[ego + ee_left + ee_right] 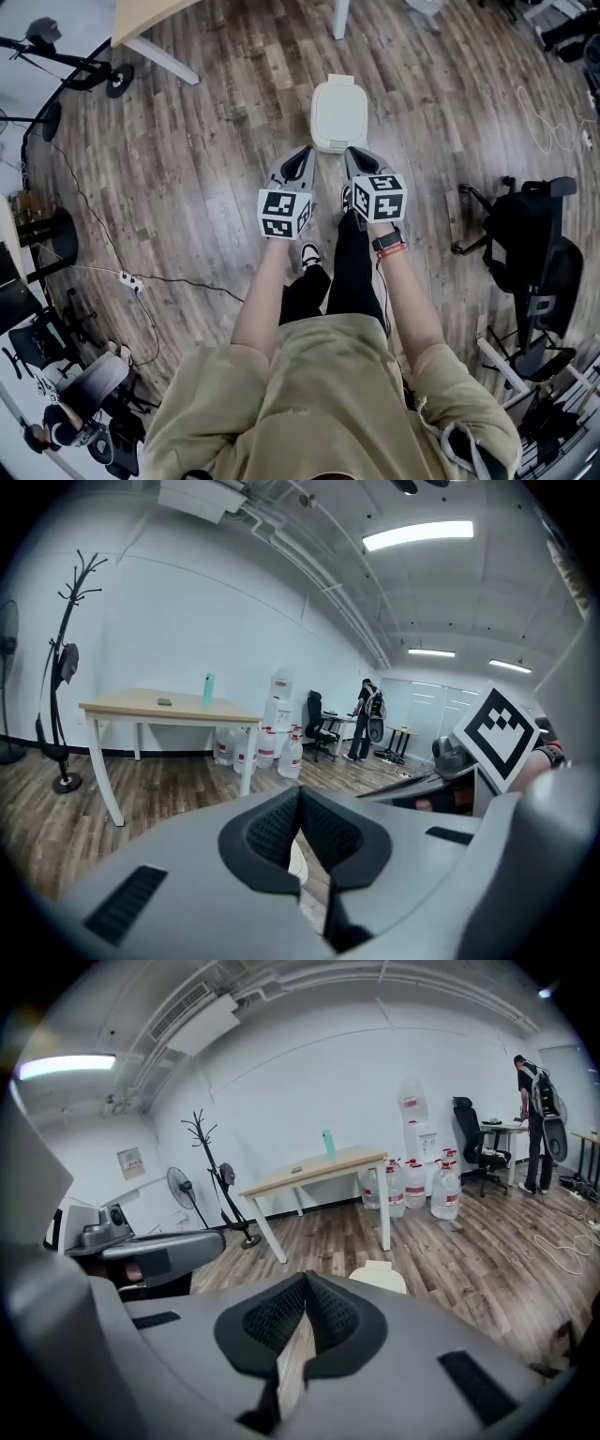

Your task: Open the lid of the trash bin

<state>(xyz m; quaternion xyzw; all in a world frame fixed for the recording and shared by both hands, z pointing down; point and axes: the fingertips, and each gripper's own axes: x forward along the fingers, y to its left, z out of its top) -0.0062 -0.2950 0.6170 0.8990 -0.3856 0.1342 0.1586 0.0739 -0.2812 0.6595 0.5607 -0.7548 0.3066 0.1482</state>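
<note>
The white trash bin stands on the wood floor ahead of me with its lid down. In the head view my left gripper and right gripper hover side by side just short of the bin's near edge, not touching it. Both have their jaws pressed together at the tips with nothing between them. In the right gripper view the bin's cream top pokes up just past the right gripper. In the left gripper view only a white sliver of the bin shows below the left gripper.
A wooden table stands at the far left, and a black office chair at the right. A power strip with cable lies on the floor to the left. Water jugs and a standing person are far off.
</note>
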